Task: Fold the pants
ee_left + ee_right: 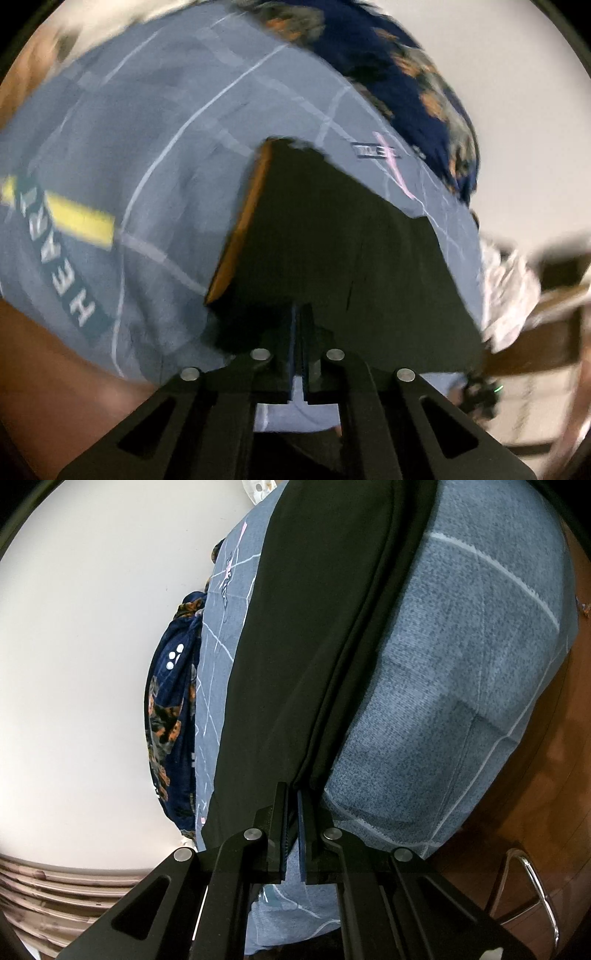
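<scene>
Left gripper (300, 314) clenched, fingers together on a fold of the black pants (332, 240); no gap visible between pads. Blurred view on that side. Pants spread out ahead of the fingers as a flat dark slab, matte, smooth weave, one straight edge showing an orange-tan underside or lining (240, 221). Lying on a blue-grey bedsheet (147, 147), heathered, denim-like texture, thin white lines crossing it, a yellow bar and a dark strip with white letters printed at left. Beyond the sheet, a navy fleece blanket (424, 74) with orange and grey blotches, fuzzy, bunched along the far edge. White crumpled cloth (506, 288) at right, too blurred to identify. Pale wall behind.

Right gripper (291, 794) clenched too, grasping the pants (314, 627) at a layered edge; several stacked folds run away from the fingertips as long parallel seams. Fabric taut, long and narrow, stretched across the sheet (461, 683). Navy blanket (170, 709) beside the sheet at left, white dots on it. Brown floor (535, 775) at right, glossy. Chrome tube frame (535, 886) low right. No containers seen.
</scene>
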Demonstrator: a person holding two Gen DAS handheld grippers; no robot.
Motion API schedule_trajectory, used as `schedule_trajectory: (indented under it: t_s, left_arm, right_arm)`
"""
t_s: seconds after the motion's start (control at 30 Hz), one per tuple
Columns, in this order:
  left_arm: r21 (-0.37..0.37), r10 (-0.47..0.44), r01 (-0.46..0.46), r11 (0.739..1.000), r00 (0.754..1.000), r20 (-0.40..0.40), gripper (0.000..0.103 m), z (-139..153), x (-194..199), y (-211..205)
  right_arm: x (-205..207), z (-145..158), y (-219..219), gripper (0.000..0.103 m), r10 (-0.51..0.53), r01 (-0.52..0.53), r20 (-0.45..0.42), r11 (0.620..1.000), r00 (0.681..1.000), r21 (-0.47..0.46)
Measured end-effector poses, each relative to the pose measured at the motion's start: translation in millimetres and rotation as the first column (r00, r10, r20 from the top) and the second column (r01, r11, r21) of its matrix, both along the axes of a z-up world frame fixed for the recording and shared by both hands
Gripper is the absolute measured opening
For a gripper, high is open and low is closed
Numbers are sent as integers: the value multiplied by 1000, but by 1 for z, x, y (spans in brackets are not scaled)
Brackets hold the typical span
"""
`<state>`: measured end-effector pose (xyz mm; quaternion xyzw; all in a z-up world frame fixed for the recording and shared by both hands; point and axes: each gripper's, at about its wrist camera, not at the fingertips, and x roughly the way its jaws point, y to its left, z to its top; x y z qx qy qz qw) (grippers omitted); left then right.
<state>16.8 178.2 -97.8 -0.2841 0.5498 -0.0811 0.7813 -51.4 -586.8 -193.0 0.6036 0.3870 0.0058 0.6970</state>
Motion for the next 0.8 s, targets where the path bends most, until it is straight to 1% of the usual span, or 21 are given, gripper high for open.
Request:
schedule_trajectory:
  t_s: [0.03,0.07,0.1,0.13,0.17,0.2,0.23,0.3,0.33,0.4,0.43,0.47,0.53,0.63,0.7,0.8]
  left_arm:
    - [10,-32,31,999,999,21,9,4,2,-10]
    - [0,-65,66,998,997,41,15,6,4,-20]
    - [0,-86,87,996,995,57,28,7,6,-30]
    - [26,-101,99,995,992,71,36,5,9,-40]
    - [92,-126,120,988,990,66,36,0,14,-54]
    - [119,-145,137,983,988,58,36,-4,16,-60]
    - [134,-164,156,979,985,48,36,-10,20,-66]
    - [139,-163,159,977,986,18,36,-23,23,-70]
    - [137,-162,160,978,987,4,36,-29,24,-71]
    - [140,-167,164,977,986,13,36,-30,23,-71]
    - [143,-170,167,976,985,14,36,-30,23,-71]
    - [148,-174,171,974,985,9,36,-30,24,-72]
    - [151,-180,176,973,984,9,36,-30,24,-73]
    - [139,-173,170,976,985,11,36,-31,24,-74]
    - [116,-168,165,979,986,14,36,-33,23,-70]
    - [56,-151,150,987,988,17,36,-35,22,-59]
  right_arm:
    - [0,0,-1,3,0,0,-2,1000,1000,-2]
    - [0,0,-1,3,2,-2,-3,1000,1000,-5]
    - [-1,1,0,3,6,-6,-4,1000,1000,-12]
    - [0,0,0,3,8,-8,-5,1000,1000,-14]
    - [0,0,-1,4,9,-9,-5,1000,1000,-10]
    - [-1,-1,-1,4,8,-8,-6,1000,1000,0]
    - [0,-1,-2,6,6,-6,-5,1000,1000,6]
    - [-4,2,-6,10,6,-6,-1,1000,1000,-2]
    - [-5,5,-10,14,-1,1,2,1000,1000,-14]
    - [-15,13,-22,27,-37,38,9,998,999,-56]
    - [-24,16,-32,39,-75,75,6,994,997,-83]
    - [-31,18,-42,44,-111,111,9,989,994,-93]
    - [-48,18,-66,44,-191,193,32,977,981,-94]
    - [-62,20,-93,44,-263,267,51,957,963,-110]
    - [-65,19,-109,46,-293,298,60,948,954,-110]
    - [-66,16,-124,48,-324,331,77,939,943,-97]
